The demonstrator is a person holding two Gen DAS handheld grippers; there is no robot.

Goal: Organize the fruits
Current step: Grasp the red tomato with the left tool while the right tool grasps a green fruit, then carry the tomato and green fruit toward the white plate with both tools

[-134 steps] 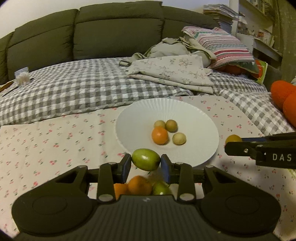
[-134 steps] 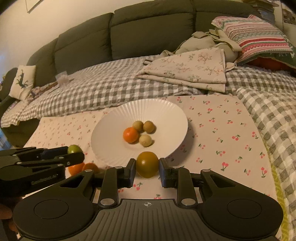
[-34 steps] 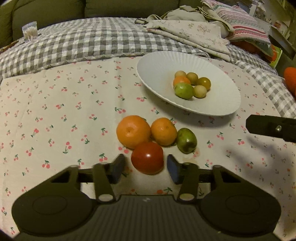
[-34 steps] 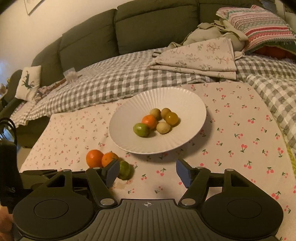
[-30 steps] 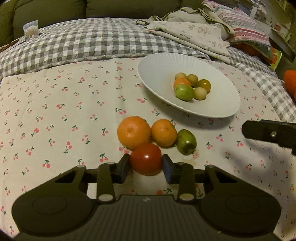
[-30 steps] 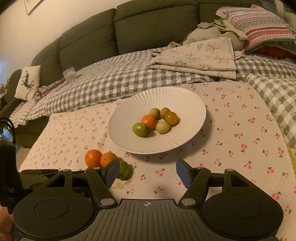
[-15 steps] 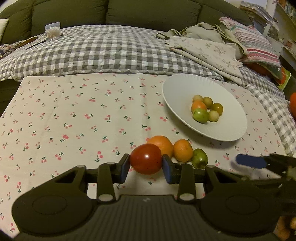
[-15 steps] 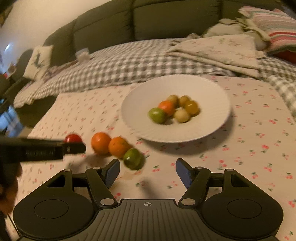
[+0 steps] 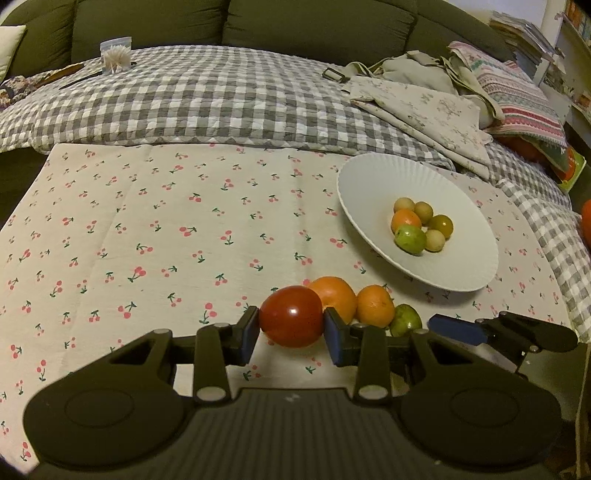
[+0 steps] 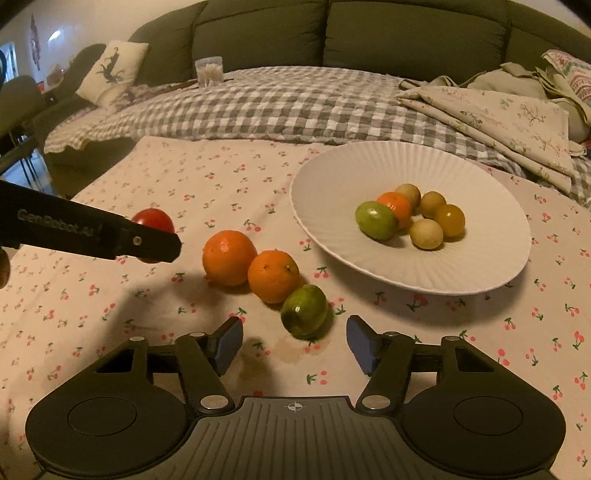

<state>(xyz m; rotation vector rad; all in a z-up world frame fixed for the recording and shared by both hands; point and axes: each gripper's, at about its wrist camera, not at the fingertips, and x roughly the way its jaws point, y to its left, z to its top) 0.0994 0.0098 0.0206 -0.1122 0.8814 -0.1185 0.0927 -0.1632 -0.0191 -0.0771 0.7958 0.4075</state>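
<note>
My left gripper (image 9: 291, 332) is shut on a red tomato (image 9: 291, 316) and holds it above the cherry-print cloth; the tomato also shows in the right wrist view (image 10: 153, 220). My right gripper (image 10: 294, 341) is open and empty, just in front of a green fruit (image 10: 304, 311) lying on the cloth. Two oranges (image 10: 229, 257) (image 10: 273, 276) lie in a row beside that fruit. A white ribbed plate (image 10: 480, 273) at the right holds several small fruits, among them a green one (image 10: 376, 220) and an orange one (image 10: 397, 205).
The cherry-print cloth (image 9: 147, 229) covers the surface, with a checked quilt (image 9: 207, 99) behind it. Folded floral cloth (image 10: 498, 110) and a striped pillow (image 9: 517, 92) lie at the back right. A dark green sofa back (image 10: 369, 33) stands behind.
My left gripper closed on the red tomato and lifted it up and to the left of the row. My right gripper moved down toward the green fruit on the cloth.
</note>
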